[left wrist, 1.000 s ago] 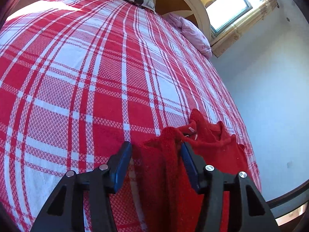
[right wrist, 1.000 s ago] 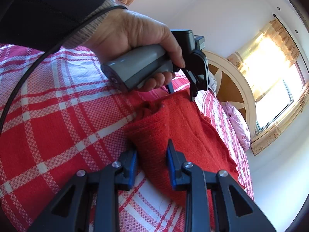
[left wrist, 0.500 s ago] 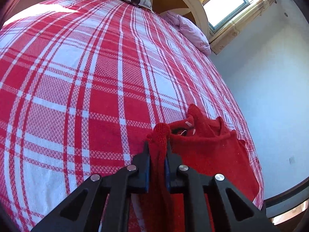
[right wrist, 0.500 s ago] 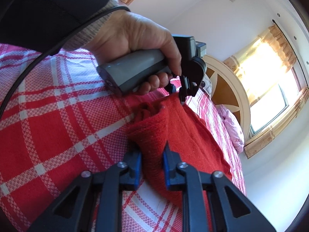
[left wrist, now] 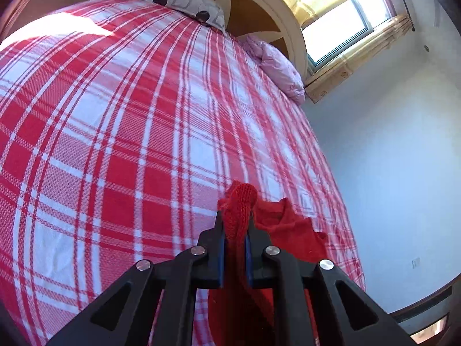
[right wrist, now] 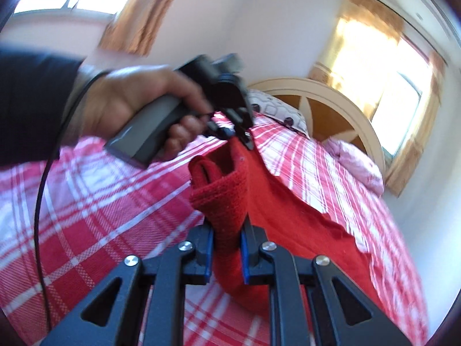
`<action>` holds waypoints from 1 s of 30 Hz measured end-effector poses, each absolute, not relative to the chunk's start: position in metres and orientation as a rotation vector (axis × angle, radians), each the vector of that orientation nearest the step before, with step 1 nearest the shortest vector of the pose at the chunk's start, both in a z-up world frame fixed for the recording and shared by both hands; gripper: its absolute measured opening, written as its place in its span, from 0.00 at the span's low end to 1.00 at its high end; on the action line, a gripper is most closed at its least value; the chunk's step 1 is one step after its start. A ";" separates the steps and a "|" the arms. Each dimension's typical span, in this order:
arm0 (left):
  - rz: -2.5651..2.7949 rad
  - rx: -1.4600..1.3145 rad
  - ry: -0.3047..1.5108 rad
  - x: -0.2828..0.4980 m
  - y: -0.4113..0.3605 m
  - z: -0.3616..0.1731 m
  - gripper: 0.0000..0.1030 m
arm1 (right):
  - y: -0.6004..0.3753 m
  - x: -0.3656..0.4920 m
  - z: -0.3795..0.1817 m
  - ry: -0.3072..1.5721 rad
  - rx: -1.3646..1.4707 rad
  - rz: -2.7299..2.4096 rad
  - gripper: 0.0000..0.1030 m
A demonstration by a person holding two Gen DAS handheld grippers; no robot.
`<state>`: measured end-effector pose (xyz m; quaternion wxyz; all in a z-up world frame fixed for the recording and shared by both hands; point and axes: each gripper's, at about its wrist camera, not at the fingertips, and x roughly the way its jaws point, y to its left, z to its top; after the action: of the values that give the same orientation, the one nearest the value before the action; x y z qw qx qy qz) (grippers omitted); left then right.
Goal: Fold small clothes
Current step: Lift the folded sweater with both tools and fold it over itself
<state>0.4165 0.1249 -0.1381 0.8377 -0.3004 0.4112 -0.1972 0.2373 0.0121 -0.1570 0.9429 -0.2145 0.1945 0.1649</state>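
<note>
The left tongs (left wrist: 234, 230) are clamped on a bunched edge of the red knit garment (right wrist: 276, 201); the right tongs (right wrist: 226, 239) grip another thick fold. The garment hangs lifted between them above the near right part of the plaid bed (left wrist: 115, 144).

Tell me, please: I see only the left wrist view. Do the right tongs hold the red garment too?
Observer: Yes. The right tongs are shut on a folded edge of the red knit garment.
Operator: Is my left side visible there?
Observer: Yes. The left hand grips a grey handle, and the left tongs pinch the garment's far end.
Operator: Anything else near?
Observer: A black cable hangs from that wrist.
</note>
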 end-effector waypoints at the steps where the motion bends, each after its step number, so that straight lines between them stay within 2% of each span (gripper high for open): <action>1: -0.419 -0.641 0.865 0.416 0.122 -0.135 0.10 | 0.004 0.239 -0.151 0.399 -0.406 0.334 0.17; 8: -0.441 -0.624 0.825 0.421 0.081 -0.103 0.10 | -0.051 0.257 -0.125 0.424 -0.203 0.307 0.17; 14: -0.491 -0.584 0.832 0.433 0.028 -0.090 0.10 | -0.095 0.261 -0.123 0.447 -0.041 0.274 0.16; 30: -0.551 -0.437 0.939 0.458 -0.092 -0.107 0.10 | -0.189 0.260 -0.143 0.518 0.260 0.195 0.16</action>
<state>0.4575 -0.0915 -0.1069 0.8328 -0.2064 0.4431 -0.2599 0.2605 -0.1888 -0.1428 0.9536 0.1280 0.2549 0.0961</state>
